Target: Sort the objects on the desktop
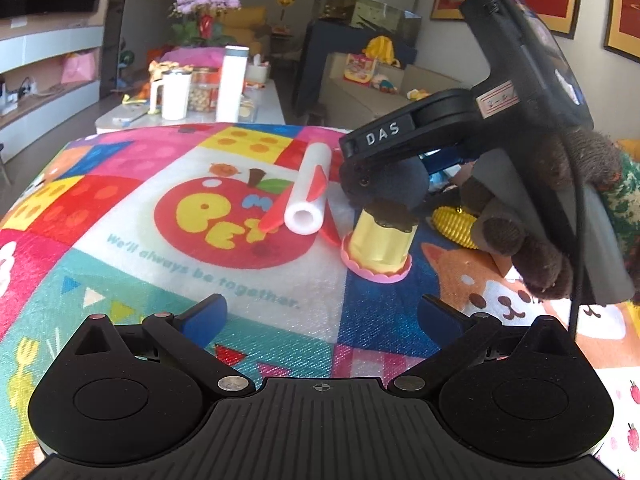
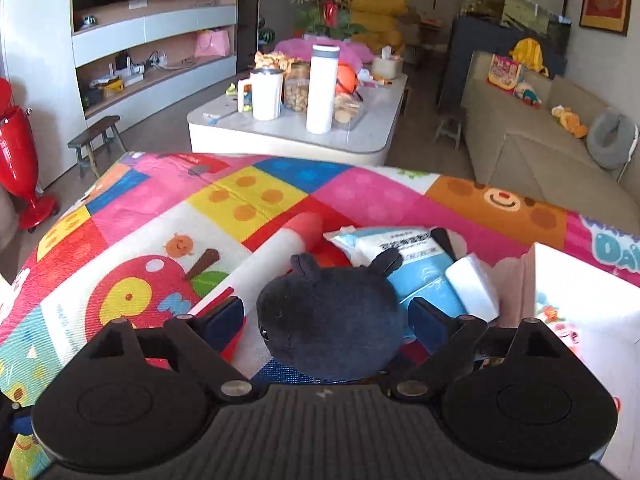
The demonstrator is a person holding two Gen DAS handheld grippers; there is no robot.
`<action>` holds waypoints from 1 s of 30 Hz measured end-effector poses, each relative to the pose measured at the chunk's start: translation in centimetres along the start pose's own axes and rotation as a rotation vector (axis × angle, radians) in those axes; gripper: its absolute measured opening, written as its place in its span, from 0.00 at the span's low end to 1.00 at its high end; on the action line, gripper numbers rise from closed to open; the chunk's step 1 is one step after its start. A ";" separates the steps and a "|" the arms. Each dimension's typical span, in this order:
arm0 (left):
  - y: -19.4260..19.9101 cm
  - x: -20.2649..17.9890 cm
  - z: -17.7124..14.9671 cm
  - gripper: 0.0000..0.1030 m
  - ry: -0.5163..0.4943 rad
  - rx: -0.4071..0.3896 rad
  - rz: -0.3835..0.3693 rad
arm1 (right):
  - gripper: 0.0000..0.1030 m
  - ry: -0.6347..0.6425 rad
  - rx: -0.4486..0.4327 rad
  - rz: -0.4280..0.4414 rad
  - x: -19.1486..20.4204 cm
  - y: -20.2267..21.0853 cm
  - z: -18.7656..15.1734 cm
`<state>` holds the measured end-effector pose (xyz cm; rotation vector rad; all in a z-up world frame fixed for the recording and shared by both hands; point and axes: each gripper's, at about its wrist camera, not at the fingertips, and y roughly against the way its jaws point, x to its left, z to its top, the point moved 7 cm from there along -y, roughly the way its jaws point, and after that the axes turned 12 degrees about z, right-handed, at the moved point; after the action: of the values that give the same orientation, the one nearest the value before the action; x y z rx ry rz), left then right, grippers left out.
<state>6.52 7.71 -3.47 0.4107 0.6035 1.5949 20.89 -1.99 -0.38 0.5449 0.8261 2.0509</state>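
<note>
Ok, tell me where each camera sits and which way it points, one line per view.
Left wrist: on the left gripper, looking down across the play mat at the gold toy cup; the open right gripper and a gloved hand show.
Right wrist: on the right gripper, jaws open around the dark plush toy.
Shared: plush toy, white tube, mat.

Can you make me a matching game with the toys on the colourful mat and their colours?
Things:
1. plush toy
2. tube
3. pudding toy
4. corn toy

Colours:
A. gold with a pink base
B. dark blue-grey
C. yellow
D. white

Pairs: 1-B, 2-D, 3-A, 4-C
</note>
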 end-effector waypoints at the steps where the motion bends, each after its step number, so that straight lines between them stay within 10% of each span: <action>1: -0.1 0.1 0.0 1.00 0.008 0.003 -0.001 | 0.86 0.008 0.001 -0.026 0.1 -0.2 -0.2; 6: -0.1 0.4 0.1 1.00 0.028 0.003 -0.011 | 0.61 0.014 -0.032 0.026 1.0 3.9 -0.7; 9: 0.0 0.4 0.1 1.00 0.026 0.001 -0.011 | 0.19 -0.027 -0.036 0.074 1.1 9.0 -1.3; 15: 0.2 -1.1 0.6 1.00 -0.081 -0.030 0.012 | 0.20 0.075 -0.059 0.025 0.9 17.5 -5.9; 23: 0.6 -6.9 5.8 1.00 -0.309 -0.220 0.025 | 0.74 0.171 -0.193 -0.140 -0.1 20.2 -11.7; 30: -6.0 -11.3 7.6 1.00 -0.503 -0.113 0.066 | 0.77 -0.018 -0.164 -0.075 -2.1 18.6 -16.8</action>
<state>17.07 -2.13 -0.04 0.7231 0.1166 1.5018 1.40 -17.75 1.30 0.4337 0.6508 2.0203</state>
